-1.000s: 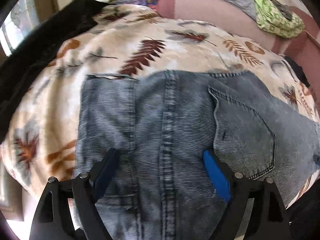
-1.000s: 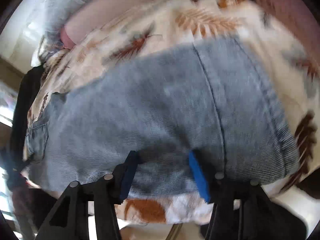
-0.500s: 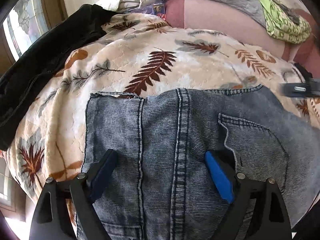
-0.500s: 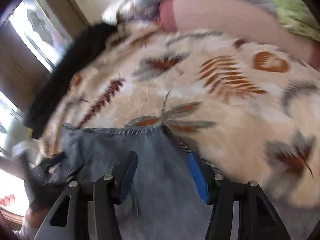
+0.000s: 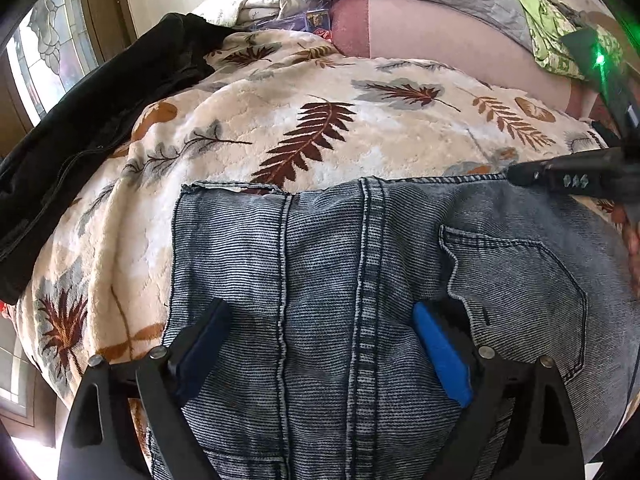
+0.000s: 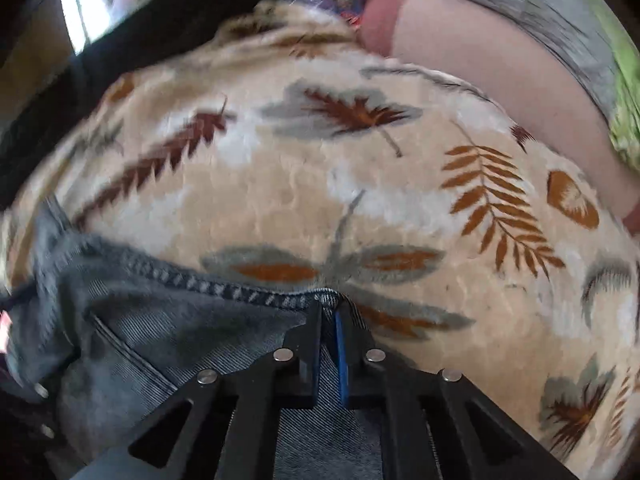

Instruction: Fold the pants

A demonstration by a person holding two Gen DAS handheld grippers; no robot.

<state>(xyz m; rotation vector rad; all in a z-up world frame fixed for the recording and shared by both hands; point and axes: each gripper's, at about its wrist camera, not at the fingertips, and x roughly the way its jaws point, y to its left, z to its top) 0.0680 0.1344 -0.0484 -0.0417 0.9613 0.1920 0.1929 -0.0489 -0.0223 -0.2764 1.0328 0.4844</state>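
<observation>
Since the earlier frame the right gripper (image 5: 516,174) has swung across to the far hem of the jeans (image 5: 360,280) and its jaws have just been closing. Seen from the left wrist, the left gripper (image 5: 320,332) hangs with fingers wide over the denim, which lies flat on the leaf-print blanket (image 5: 320,128). Seen from the right wrist, the right gripper (image 6: 329,316) pinches the jeans' (image 6: 180,320) hem edge between narrow fingers, the blanket (image 6: 400,200) beyond.

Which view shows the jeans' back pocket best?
The left wrist view: the back pocket lies sharp and whole on the jeans. The right wrist view shows only a blurred pocket edge at its left.
</observation>
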